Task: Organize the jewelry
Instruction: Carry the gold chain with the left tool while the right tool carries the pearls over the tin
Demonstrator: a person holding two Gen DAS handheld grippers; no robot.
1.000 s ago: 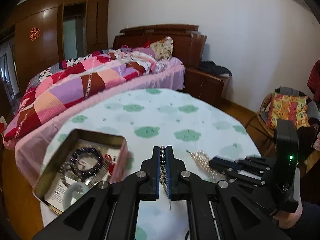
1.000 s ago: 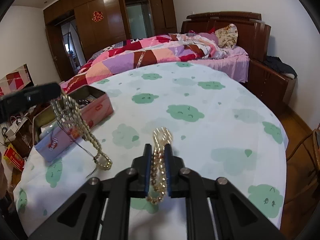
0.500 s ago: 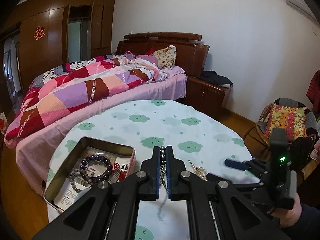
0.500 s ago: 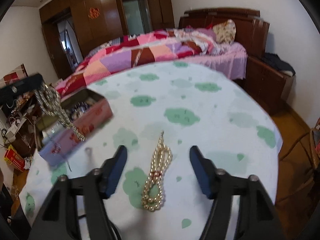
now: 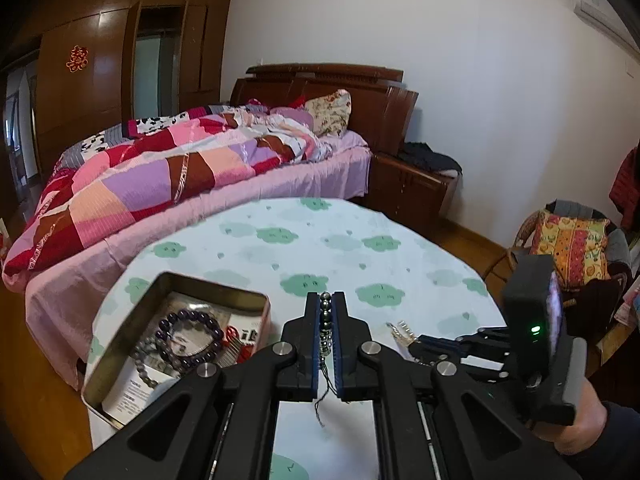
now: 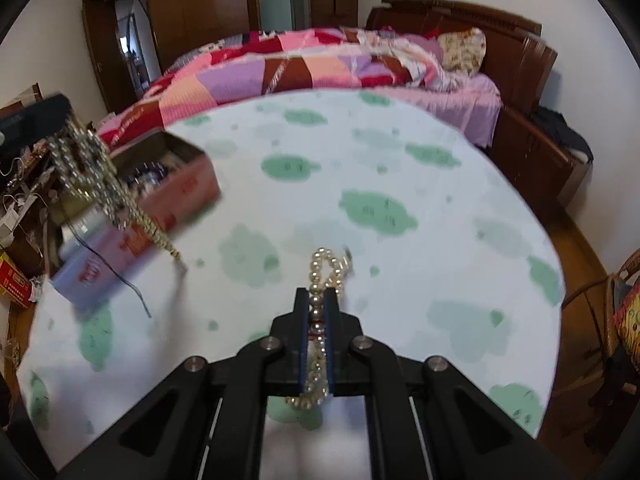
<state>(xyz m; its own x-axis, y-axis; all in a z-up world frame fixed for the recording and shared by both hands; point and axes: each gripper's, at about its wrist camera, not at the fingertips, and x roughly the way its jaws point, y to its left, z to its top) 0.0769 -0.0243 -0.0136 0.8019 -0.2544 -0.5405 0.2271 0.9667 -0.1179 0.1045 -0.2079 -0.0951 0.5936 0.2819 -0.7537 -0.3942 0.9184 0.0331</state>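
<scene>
My left gripper [image 5: 326, 300] is shut on a string of grey metallic beads [image 5: 326, 320], held above the round table; from the right wrist view the beads [image 6: 92, 176] hang in a bunch at the left. An open metal tin [image 5: 132, 328] with a dark purple bead bracelet [image 5: 190, 338] inside lies left of the left gripper. My right gripper [image 6: 319, 296] is shut on a cream pearl necklace [image 6: 320, 270], low over the table. In the left wrist view the right gripper [image 5: 416, 340] sits at the right with the pearl necklace [image 5: 398, 328] at its tip.
The table [image 5: 288, 248] has a white cloth with green cloud shapes. A bed with a patchwork quilt [image 5: 160, 172] stands behind it. A wicker chair with a bright cushion [image 5: 572, 240] is at the right. Clutter lies on the floor at the left [image 6: 16, 280].
My right gripper was shut on the pearls, opened and left them on the table, and has now closed on them again. My left gripper has risen with the grey beads.
</scene>
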